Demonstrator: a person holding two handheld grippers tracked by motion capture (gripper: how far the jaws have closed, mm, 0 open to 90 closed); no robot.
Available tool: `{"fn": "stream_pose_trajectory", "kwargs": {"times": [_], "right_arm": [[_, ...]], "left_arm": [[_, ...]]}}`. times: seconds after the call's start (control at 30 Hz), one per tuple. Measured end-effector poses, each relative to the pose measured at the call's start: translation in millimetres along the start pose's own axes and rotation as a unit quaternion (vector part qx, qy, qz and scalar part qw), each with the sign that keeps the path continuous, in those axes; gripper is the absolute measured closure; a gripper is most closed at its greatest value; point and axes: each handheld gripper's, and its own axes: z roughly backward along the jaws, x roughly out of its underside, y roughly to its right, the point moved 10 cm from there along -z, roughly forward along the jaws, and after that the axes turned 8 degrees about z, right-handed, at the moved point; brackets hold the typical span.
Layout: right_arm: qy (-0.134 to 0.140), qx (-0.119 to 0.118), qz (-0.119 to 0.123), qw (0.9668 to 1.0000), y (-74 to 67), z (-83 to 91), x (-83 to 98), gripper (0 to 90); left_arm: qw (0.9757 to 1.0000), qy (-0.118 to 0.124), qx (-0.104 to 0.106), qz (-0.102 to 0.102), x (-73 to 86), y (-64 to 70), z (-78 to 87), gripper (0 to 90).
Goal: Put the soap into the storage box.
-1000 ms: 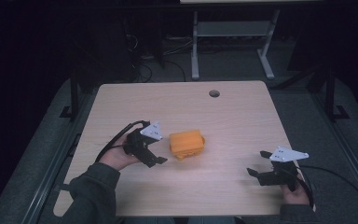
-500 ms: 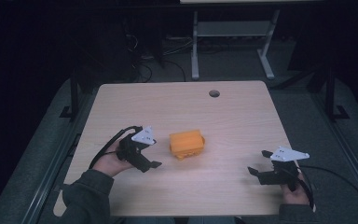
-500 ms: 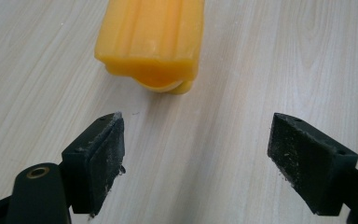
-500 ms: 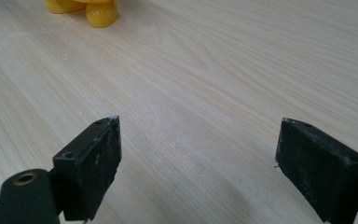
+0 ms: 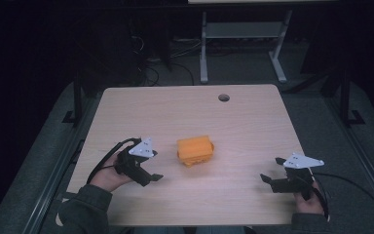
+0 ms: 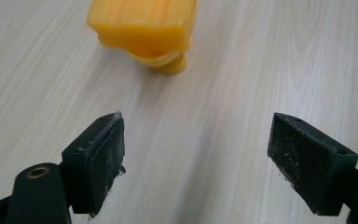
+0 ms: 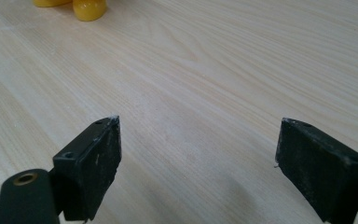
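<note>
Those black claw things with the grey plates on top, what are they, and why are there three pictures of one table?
They are hand-held tools, not a robot: a person holds a two-jaw gripper in each hand, the left gripper and the right gripper. One picture comes from a fixed camera above the pale wooden table. The other two come from cameras riding on the grippers, looking along their black jaws. Both pairs of jaws stand wide open and hold nothing. On the table lies one orange-yellow blocky plastic object, nearer the left gripper and untouched. What it is exactly, I cannot tell. The round hole at the far edge is part of the table.
</note>
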Motion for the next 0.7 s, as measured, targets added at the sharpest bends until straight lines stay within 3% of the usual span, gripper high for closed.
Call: {"fn": "stream_pose_trajectory", "kwargs": {"times": [0.4,0.5,0.57,0.7], "right_arm": [[-0.001,0.004,-0.002,1.0,-0.4,0.5,0.3,13.7],[-0.004,0.002,0.002,1.0,-2.2,0.2,0.3,13.7],[-0.005,0.002,0.002,1.0,-2.8,0.0,0.2,13.7],[-0.002,0.001,0.003,1.0,-2.7,-0.6,-1.0,13.7]], "left_arm": [[0.9998,0.002,-0.004,0.017,28.1,2.7,5.7,18.0],[0.9994,0.015,-0.004,0.03,35.3,5.3,6.3,18.0],[0.9985,0.029,-0.017,0.043,48.2,5.3,3.5,18.0],[0.9984,0.014,-0.025,0.048,62.9,6.2,-1.9,17.2]]}}
